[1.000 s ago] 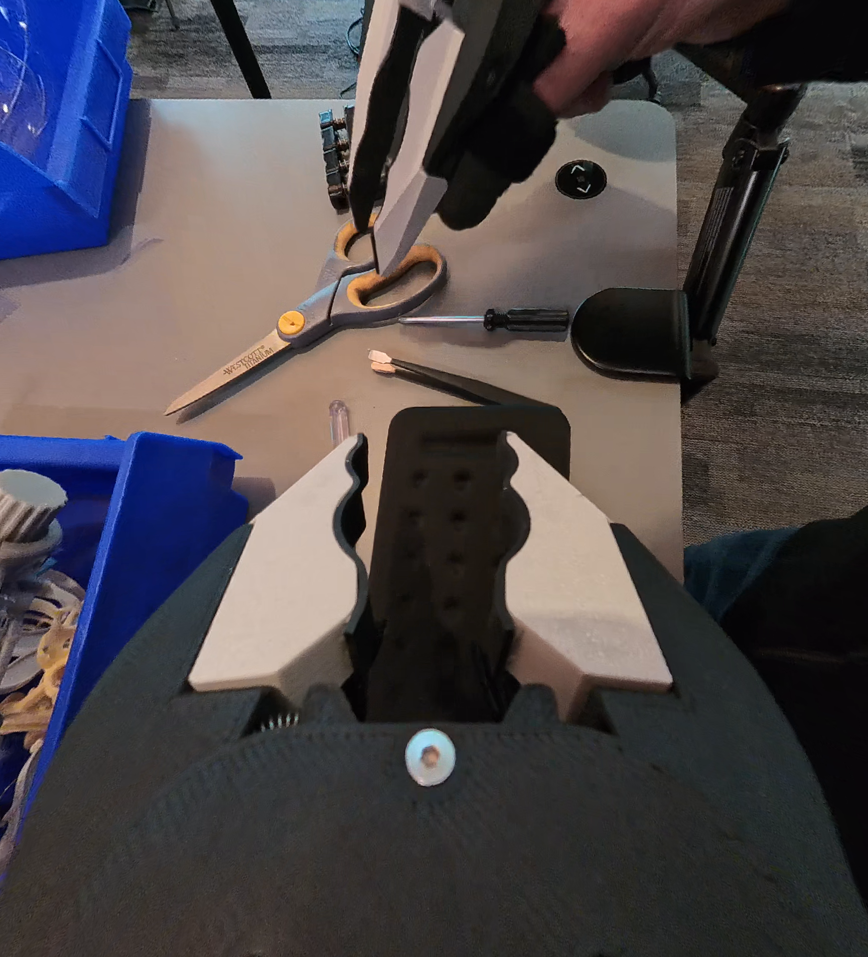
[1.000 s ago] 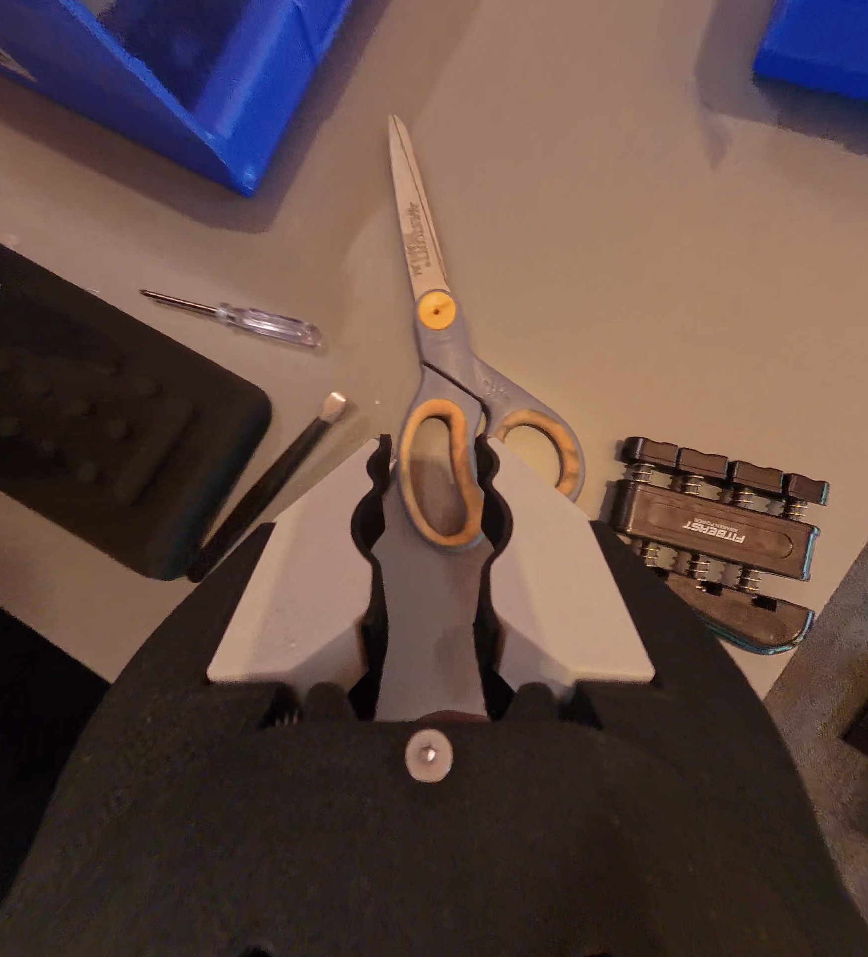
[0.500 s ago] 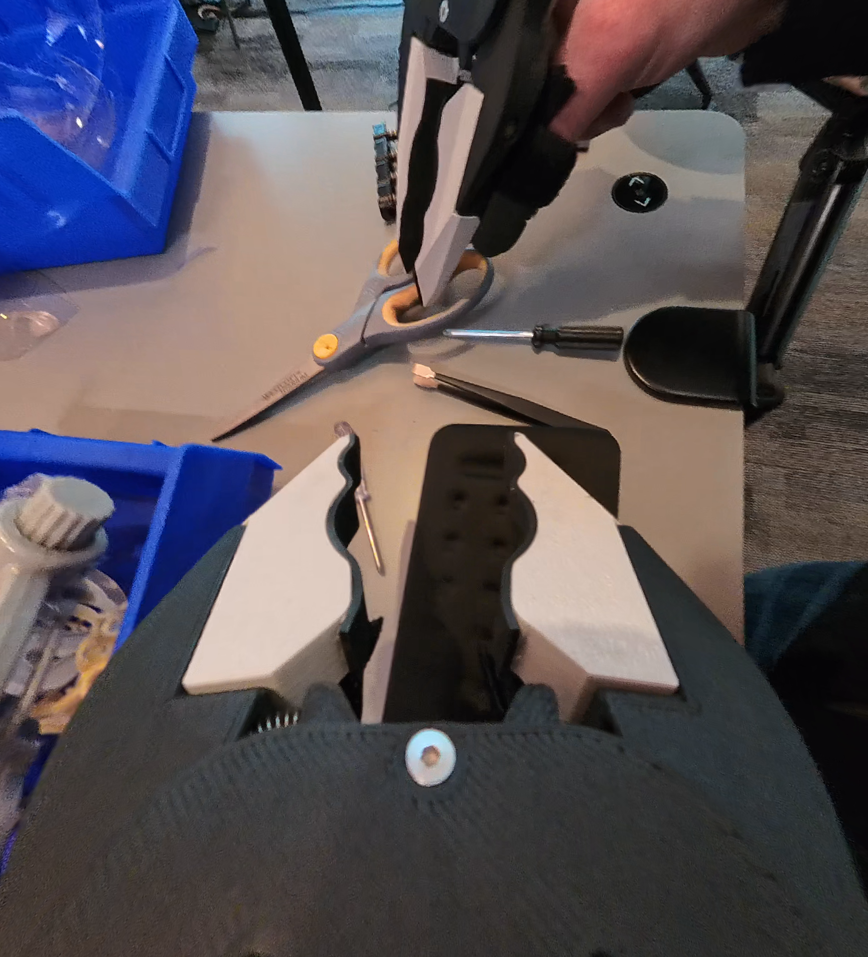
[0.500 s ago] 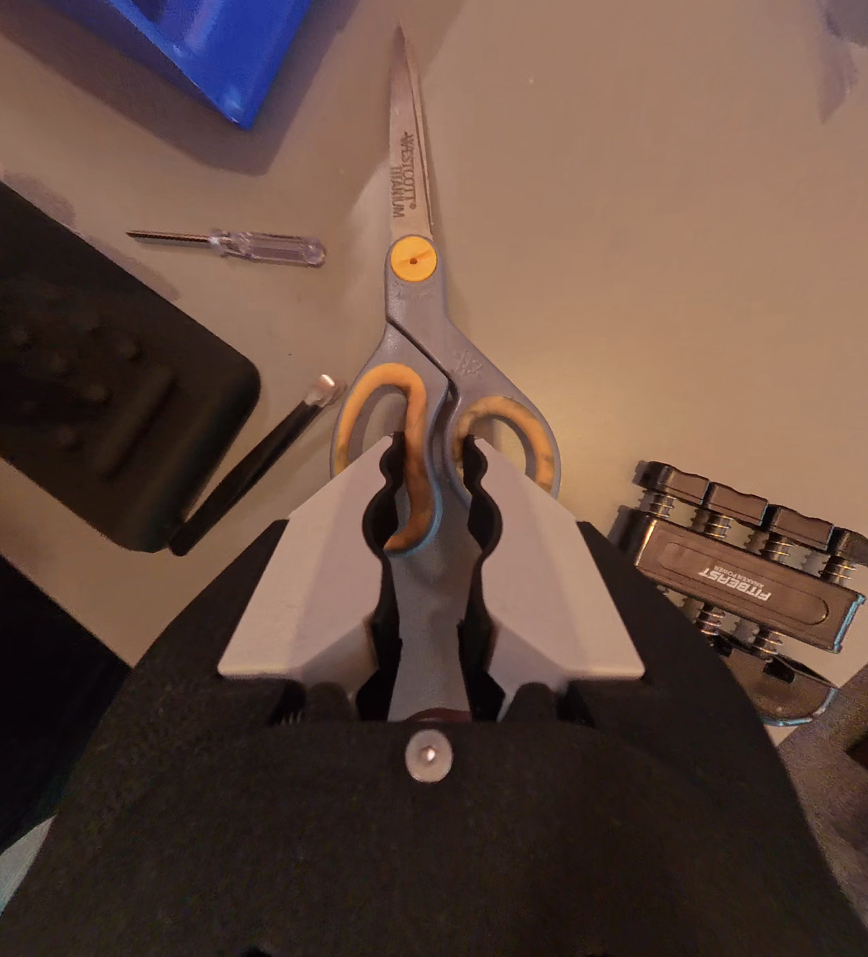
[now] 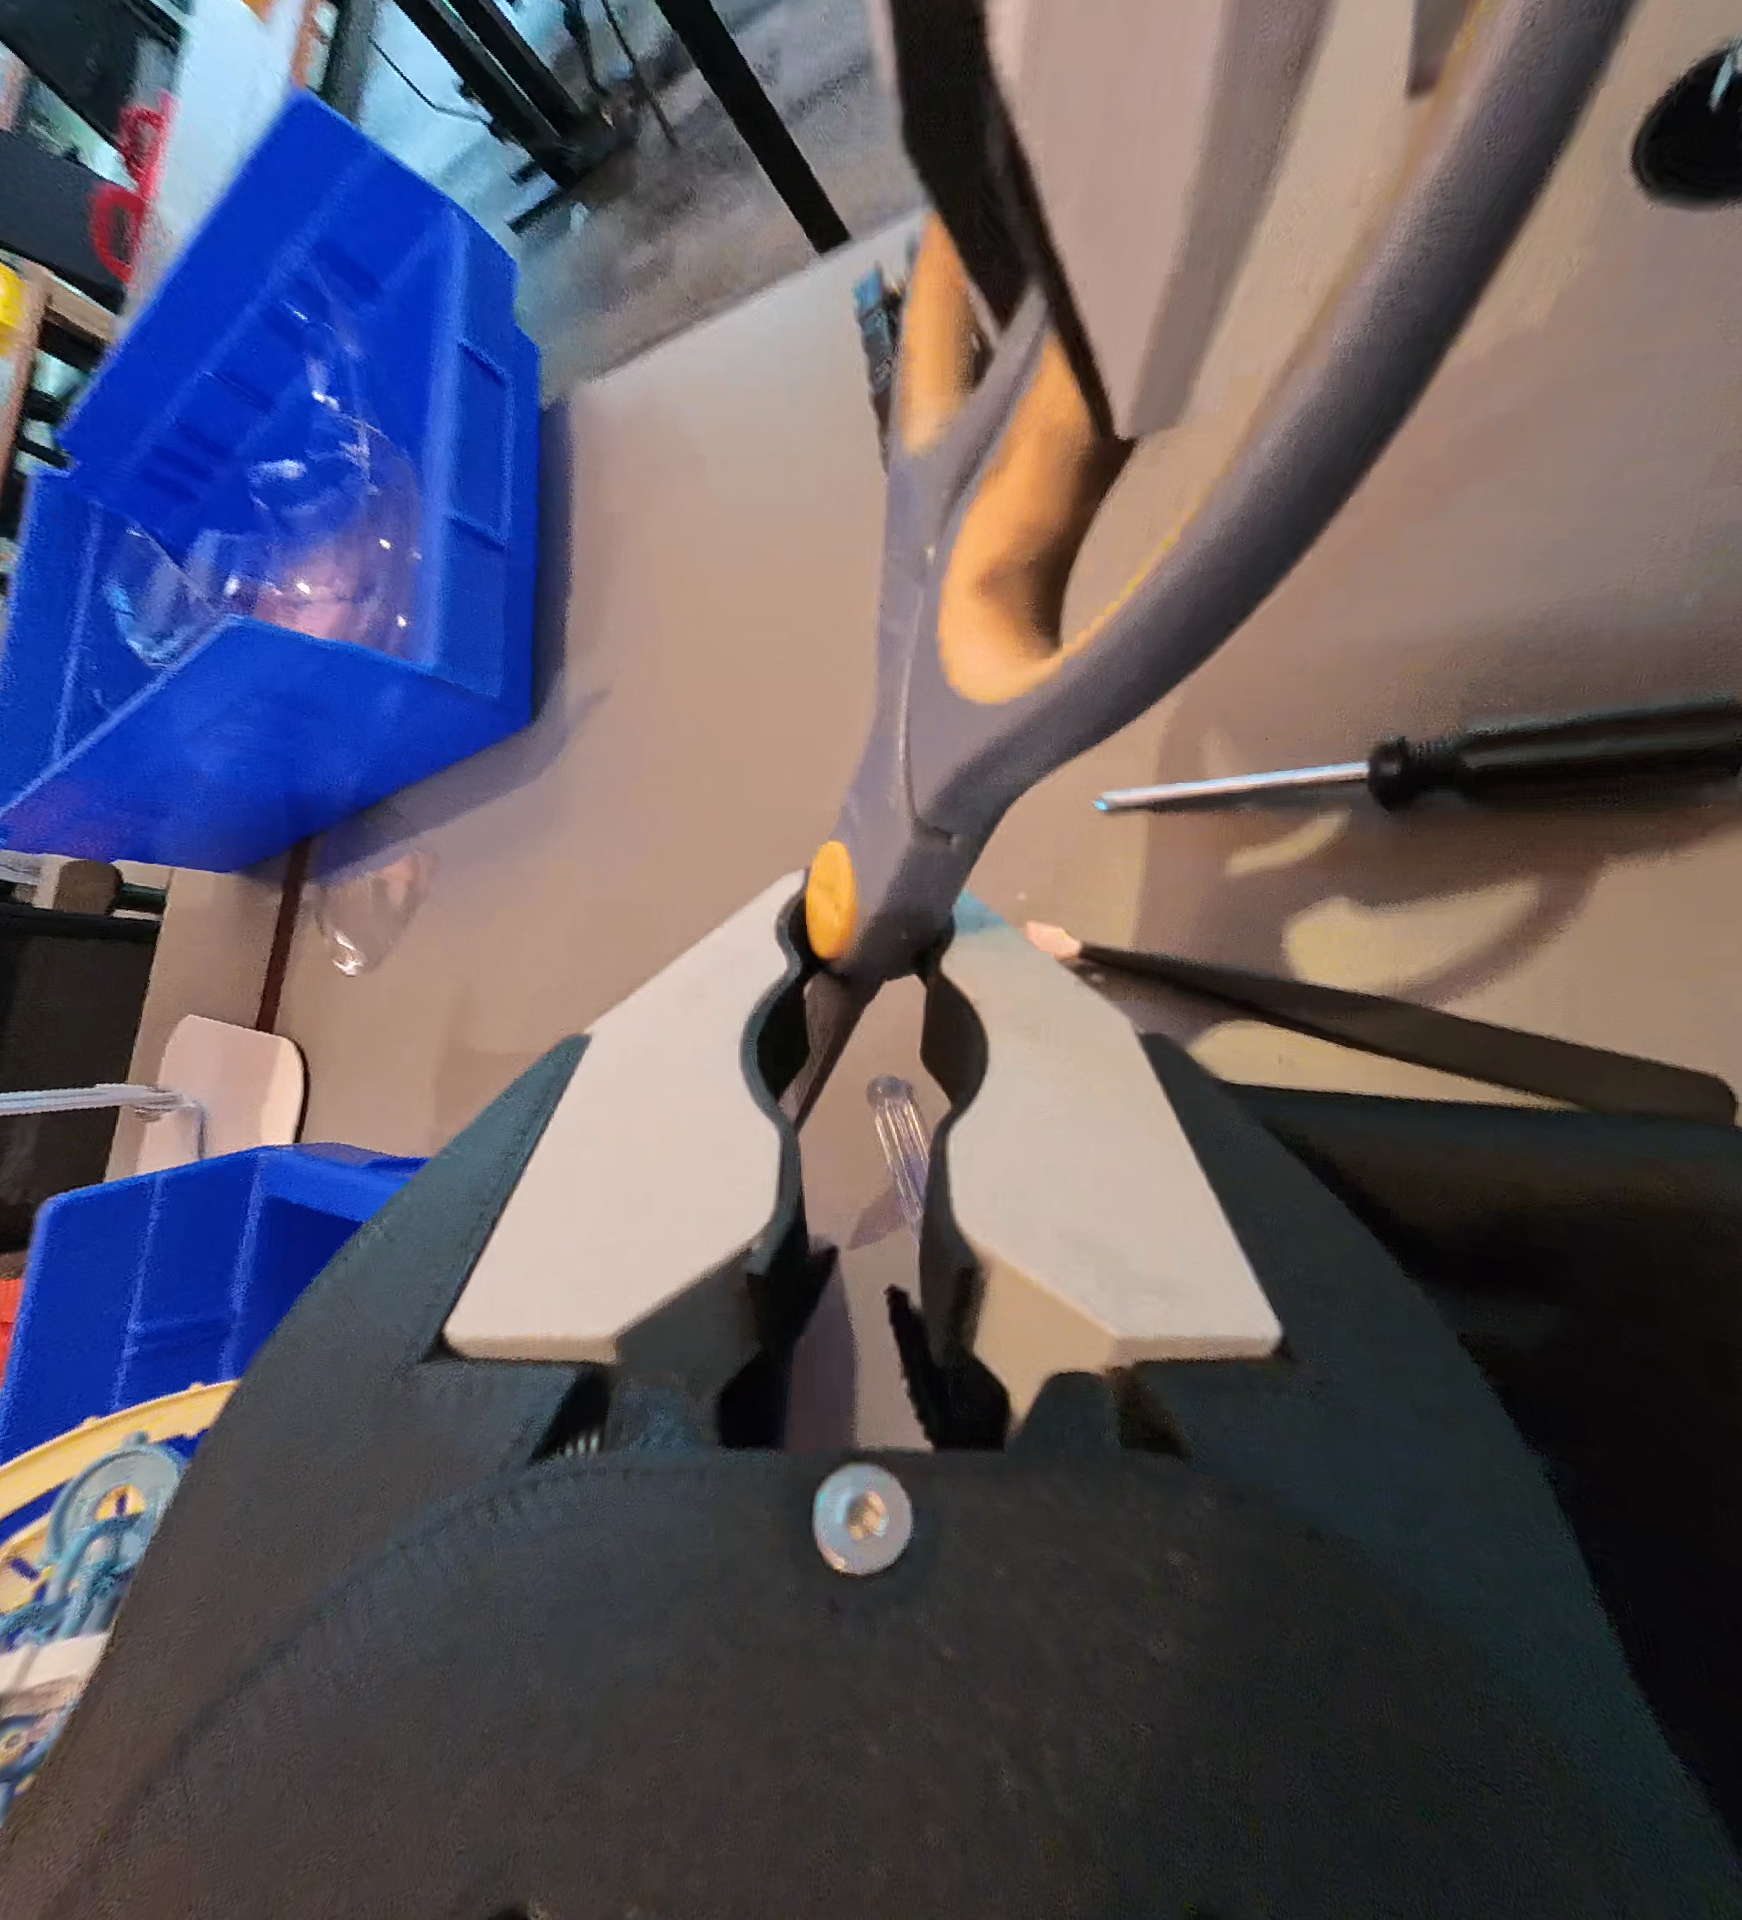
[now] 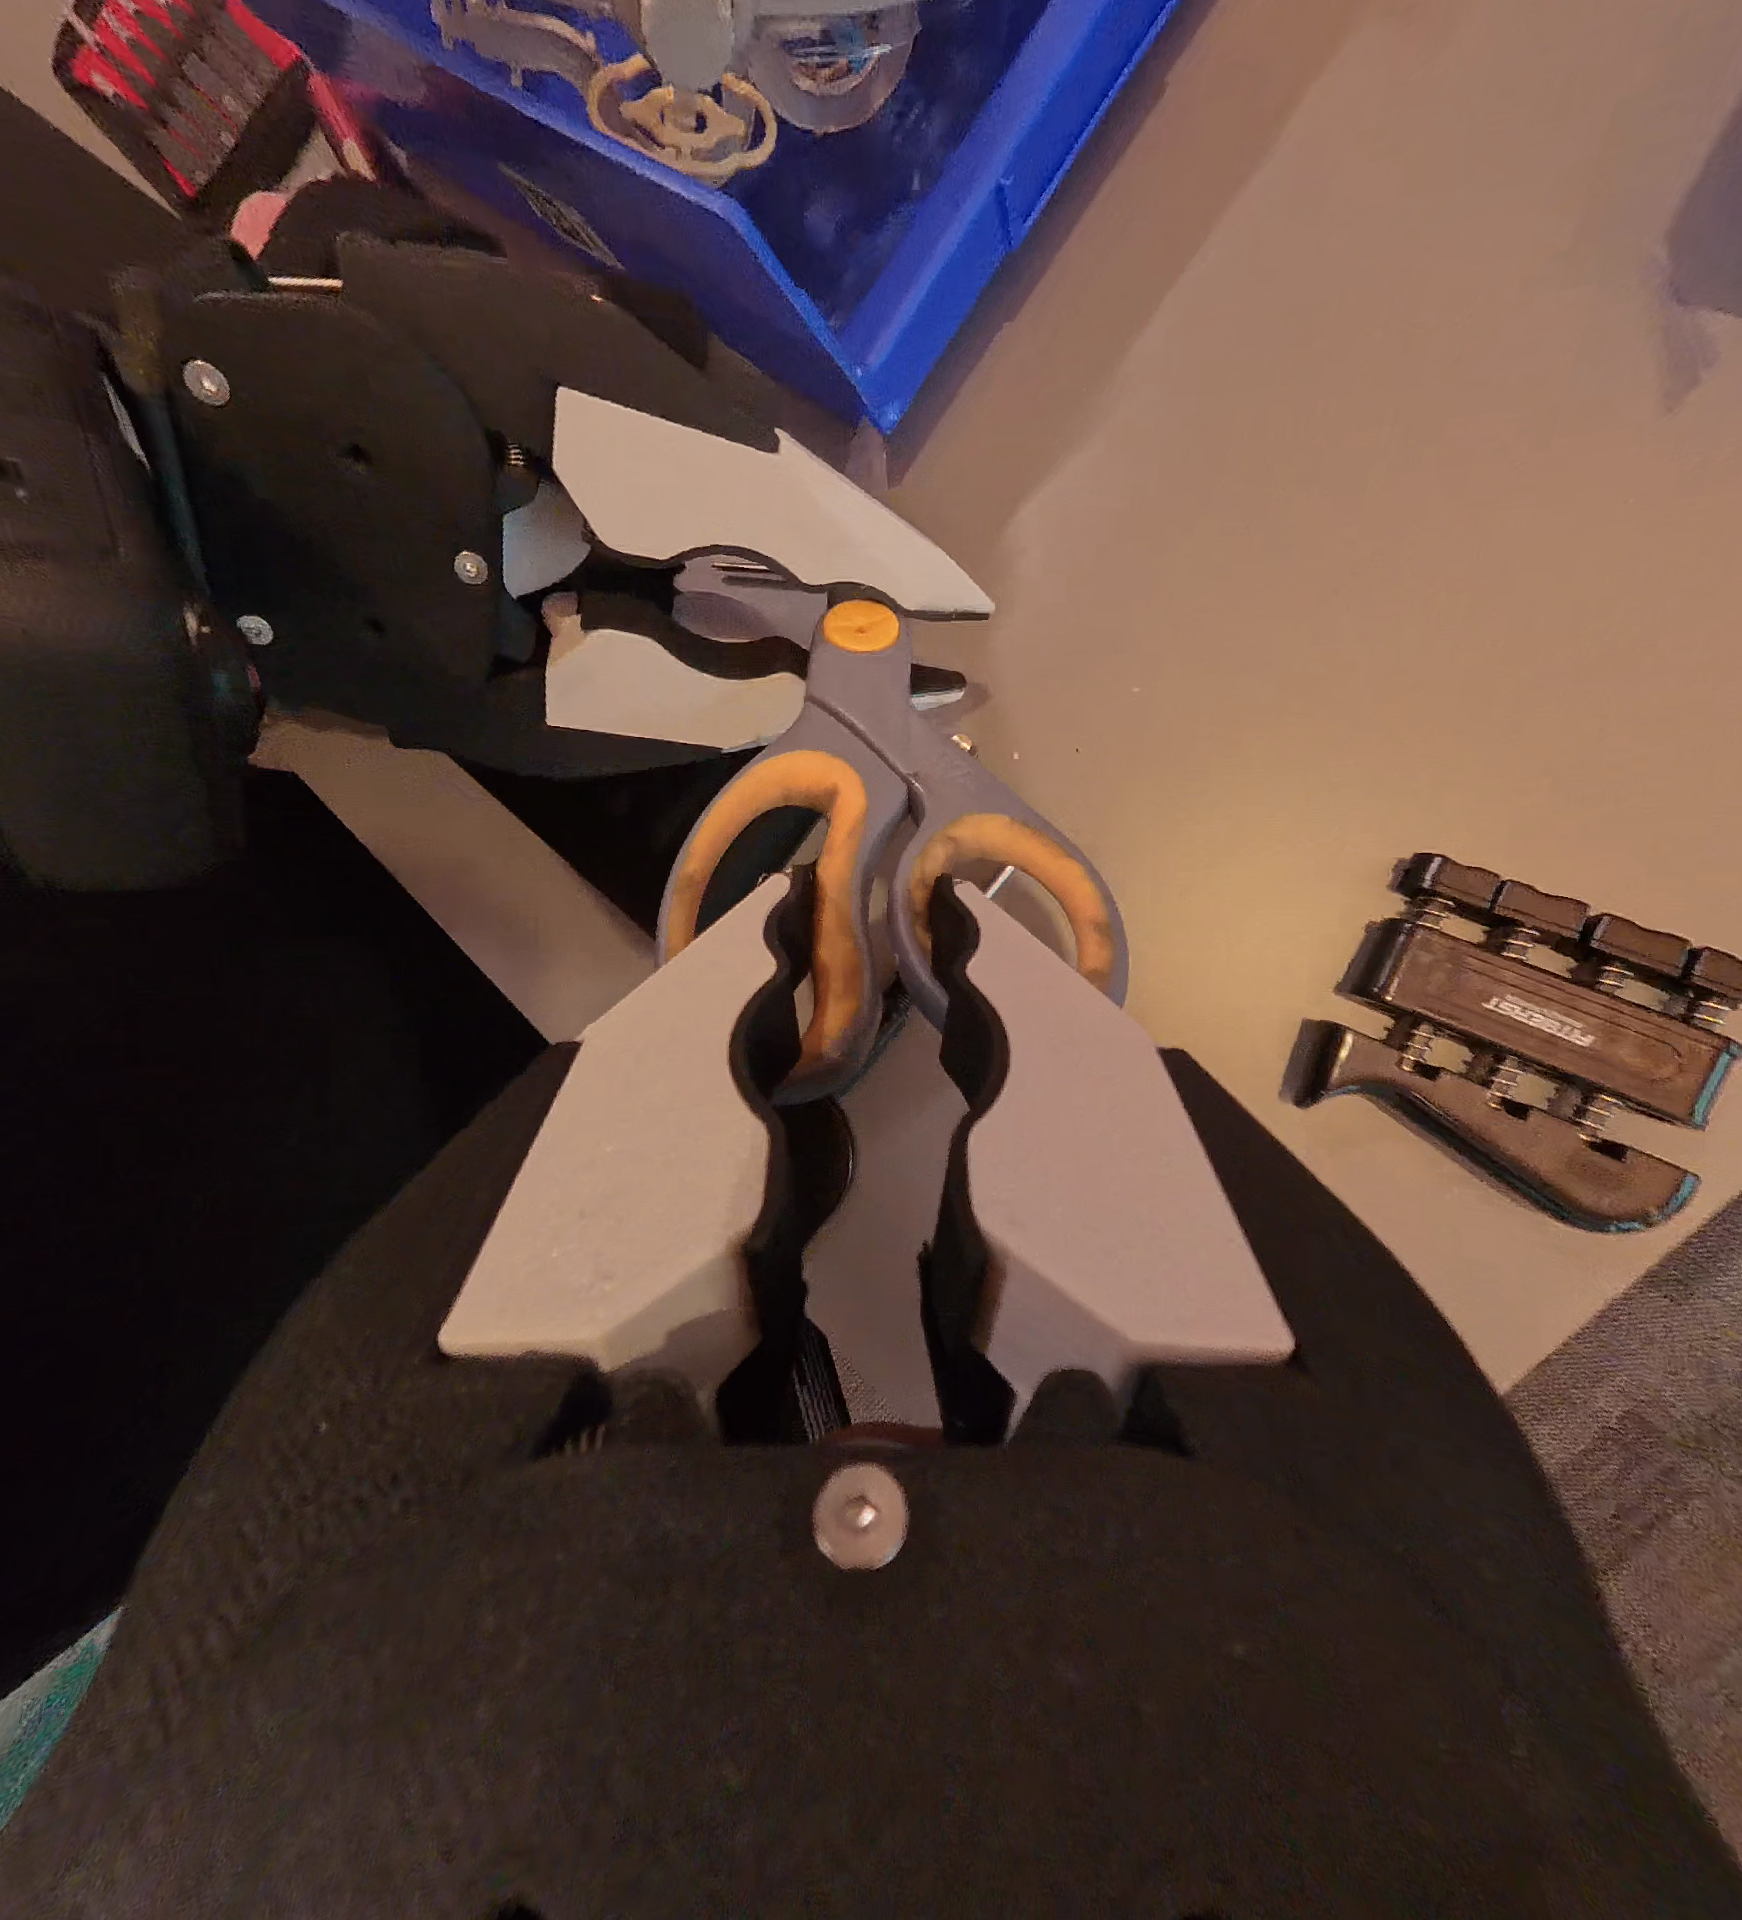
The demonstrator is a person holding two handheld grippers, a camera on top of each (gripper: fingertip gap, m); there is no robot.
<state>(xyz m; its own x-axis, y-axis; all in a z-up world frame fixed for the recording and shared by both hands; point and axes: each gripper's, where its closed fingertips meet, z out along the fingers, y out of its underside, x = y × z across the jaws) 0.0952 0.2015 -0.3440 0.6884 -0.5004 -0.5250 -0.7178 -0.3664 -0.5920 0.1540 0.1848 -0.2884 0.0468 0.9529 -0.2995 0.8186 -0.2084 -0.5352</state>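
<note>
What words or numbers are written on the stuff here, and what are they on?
I don't read writing out, but here is what carries it.
Black hand exerciser: white lettering on its bar.
Scissors: blade hidden between the left hand-held gripper's fingers, no print showing.
Red and black pack: marks too blurred to read.

On your tabletop lie a black hand-grip exerciser, a black-handled screwdriver and black tweezers. You have two blue bins: one holds clear plastic, the other small parts.
</note>
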